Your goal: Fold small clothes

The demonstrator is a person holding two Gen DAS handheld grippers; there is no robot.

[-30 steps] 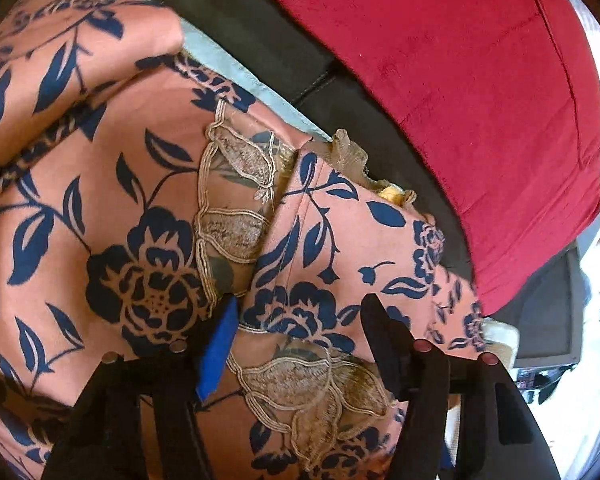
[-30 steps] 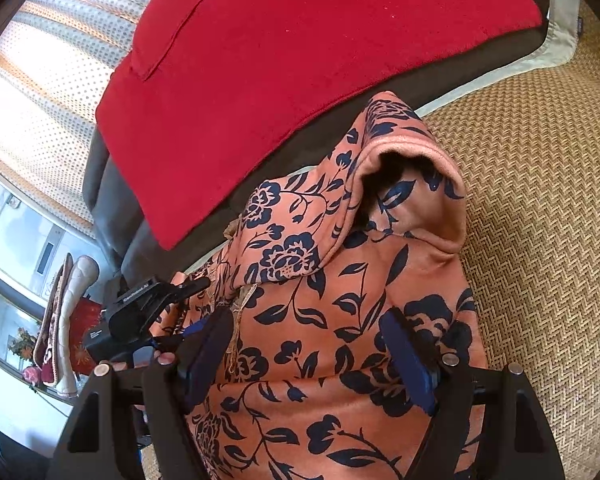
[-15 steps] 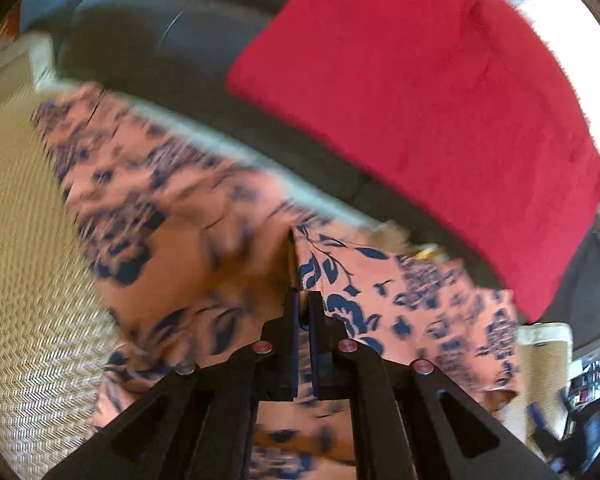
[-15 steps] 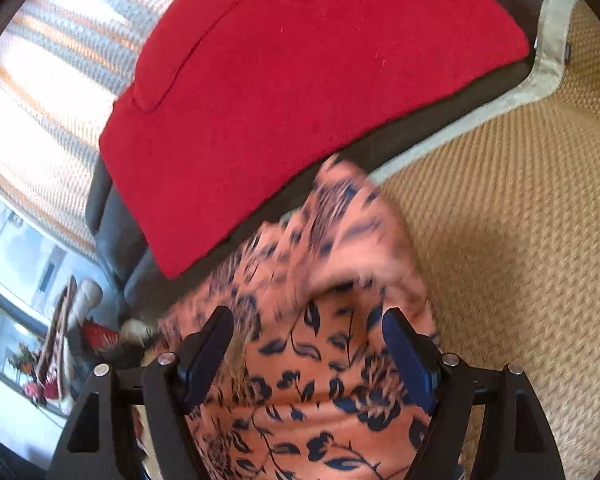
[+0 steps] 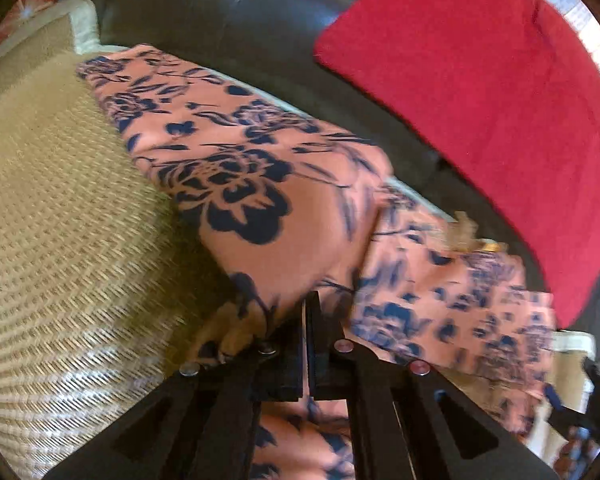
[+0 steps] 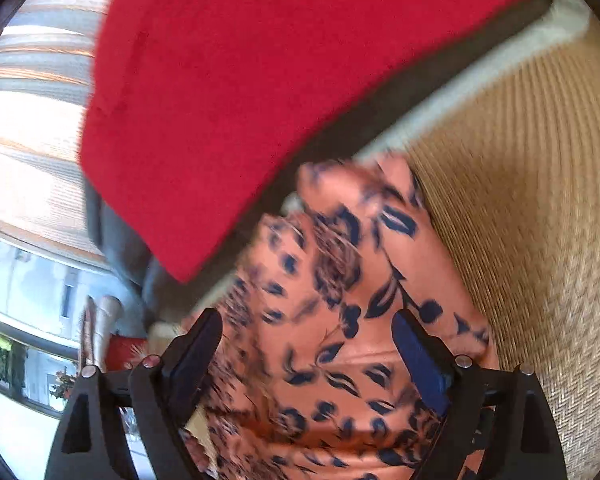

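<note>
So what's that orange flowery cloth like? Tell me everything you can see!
The flowery garment is soft salmon-orange fabric printed with dark blue roses and leaves. It lies rumpled and partly folded over itself on a woven straw-coloured mat, its far edge near a dark sofa back and a red cushion. The left gripper is shut on a fold of it. The right gripper is open above it, with the cloth showing between its fingers; its jaws have just been opening.
</note>
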